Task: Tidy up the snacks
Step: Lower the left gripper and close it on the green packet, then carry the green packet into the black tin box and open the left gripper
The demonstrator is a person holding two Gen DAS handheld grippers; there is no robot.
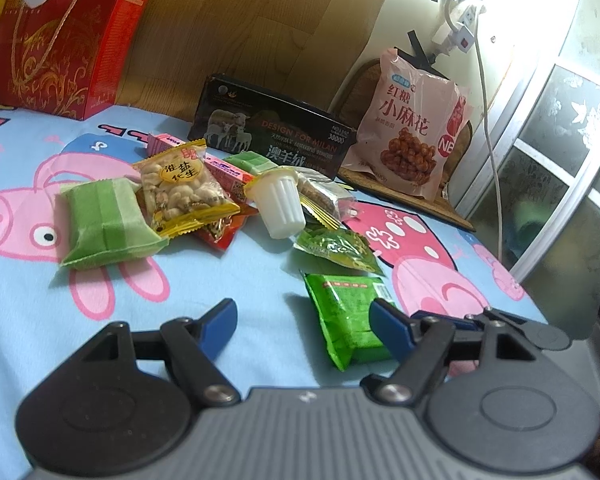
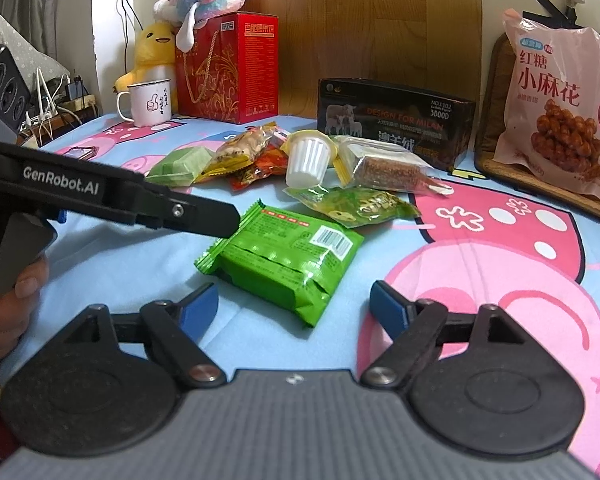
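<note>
Both claws are seen released, jaws spread wide, nothing gripped. The left gripper [image 1: 302,322] is hovered low over the cartoon-pig cloth [image 1: 220,280], its right blue finger [image 1: 392,328] overlapping the near edge of the bright green packet [image 1: 344,320]; contact cannot be told. In the right wrist view the right gripper [image 2: 294,306] is held just near of the same green packet [image 2: 288,260], which lies flat between its open jaws, not touched, while the left gripper's black arm [image 2: 112,196] is reached in from the left, its tip at the packet's far-left corner. Farther off, a snack pile is clustered: pale green packet [image 1: 104,224], peanut packet [image 1: 184,188], white jelly cup [image 1: 280,204] tipped on its side, and a crinkly green pouch [image 1: 336,248] just far of the bright packet. Along the far edge are stood a black box [image 1: 272,132], a pink snack bag [image 1: 412,136] at far right, and a red gift box [image 1: 68,40] at far left.
</note>
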